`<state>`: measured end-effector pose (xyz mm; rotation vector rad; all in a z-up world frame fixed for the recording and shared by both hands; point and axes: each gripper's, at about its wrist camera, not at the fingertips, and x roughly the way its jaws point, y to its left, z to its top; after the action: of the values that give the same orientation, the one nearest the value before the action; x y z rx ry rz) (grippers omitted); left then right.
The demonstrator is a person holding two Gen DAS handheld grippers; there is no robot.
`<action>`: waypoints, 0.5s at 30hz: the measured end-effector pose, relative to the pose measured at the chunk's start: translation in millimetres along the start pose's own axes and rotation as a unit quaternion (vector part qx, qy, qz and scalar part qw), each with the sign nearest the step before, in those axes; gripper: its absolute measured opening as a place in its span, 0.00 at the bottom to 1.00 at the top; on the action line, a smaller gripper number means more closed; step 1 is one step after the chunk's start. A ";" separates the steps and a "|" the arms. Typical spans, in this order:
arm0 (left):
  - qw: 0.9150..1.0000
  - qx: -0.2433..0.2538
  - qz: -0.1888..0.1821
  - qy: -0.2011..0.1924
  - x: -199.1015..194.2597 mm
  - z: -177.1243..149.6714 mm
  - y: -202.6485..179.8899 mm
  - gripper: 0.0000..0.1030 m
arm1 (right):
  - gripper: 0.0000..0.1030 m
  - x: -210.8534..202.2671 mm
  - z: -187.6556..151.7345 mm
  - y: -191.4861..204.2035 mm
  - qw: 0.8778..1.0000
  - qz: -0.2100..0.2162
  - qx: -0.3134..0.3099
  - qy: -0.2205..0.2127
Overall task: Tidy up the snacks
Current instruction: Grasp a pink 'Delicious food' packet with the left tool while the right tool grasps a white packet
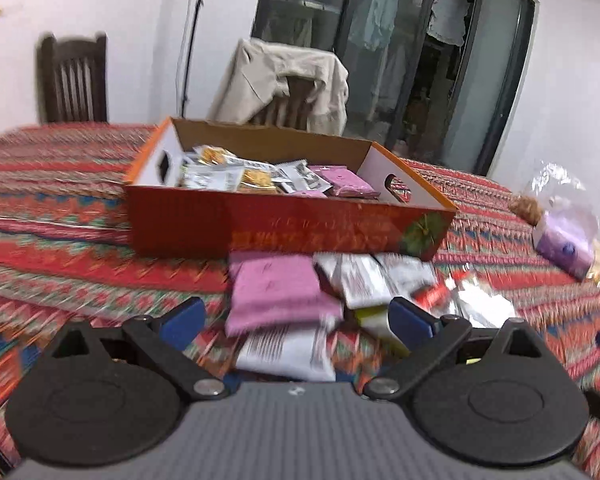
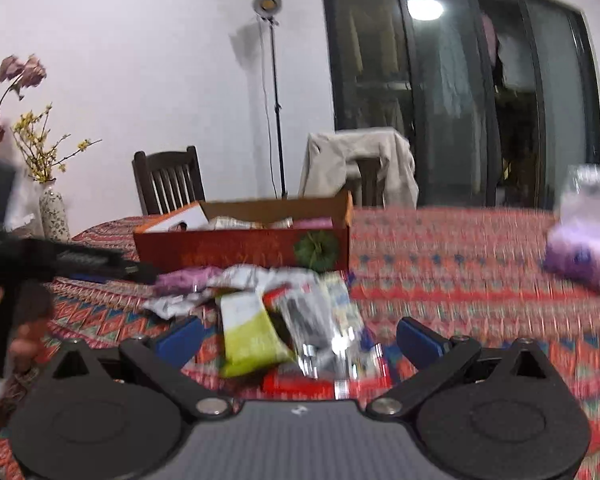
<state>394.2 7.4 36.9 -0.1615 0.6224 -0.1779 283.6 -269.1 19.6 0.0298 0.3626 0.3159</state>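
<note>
A red-orange cardboard box [image 1: 284, 224] sits on the patterned tablecloth and holds several snack packets, pink [image 1: 342, 180] and silver. It also shows in the right wrist view [image 2: 240, 248]. A loose pile of snacks lies in front of it: a pink packet [image 1: 276, 292], silver packets [image 1: 364, 280], a white one [image 1: 284, 348]. My left gripper [image 1: 294, 318] is open and empty, low over the pile. My right gripper [image 2: 298, 338] is open and empty over a green-white packet [image 2: 248, 328] and a silver packet [image 2: 316, 328]. The left gripper shows at the far left of the right wrist view [image 2: 72, 260].
A clear bag with purple items [image 1: 564, 240] lies on the table at the right, also in the right wrist view [image 2: 584, 248]. A vase of flowers [image 2: 54, 216] stands at the left. Two chairs [image 2: 168, 184], one draped with a coat [image 1: 288, 80], stand behind the table.
</note>
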 end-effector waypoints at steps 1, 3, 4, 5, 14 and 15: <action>1.000 -0.003 0.001 0.004 9.4 5.3 2.7 0.97 | 1.00 6.4 5.0 3.0 1.000 0.006 -0.006 0.003; 1.000 -0.001 0.005 0.012 32.6 13.6 6.5 0.95 | 1.00 16.7 12.3 7.5 1.000 0.017 -0.007 0.004; 1.000 -0.003 0.006 0.021 44.2 15.2 8.0 0.89 | 1.00 24.2 16.6 9.8 1.000 0.023 -0.005 0.011; 0.999 -0.008 0.008 0.032 54.2 14.8 10.8 0.84 | 1.00 30.5 20.1 11.7 0.999 0.027 -0.005 0.017; 1.000 -0.012 0.004 -0.003 5.0 8.7 25.4 0.60 | 0.72 123.5 56.9 35.7 0.993 0.060 -0.016 0.096; 1.000 -0.017 0.004 -0.020 -14.7 5.8 31.5 0.60 | 0.72 135.9 59.8 40.6 0.993 0.059 -0.020 0.105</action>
<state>389.6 41.8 43.4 -0.1941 0.5855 -0.1562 413.1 -186.9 32.2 -0.0211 0.5651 0.4446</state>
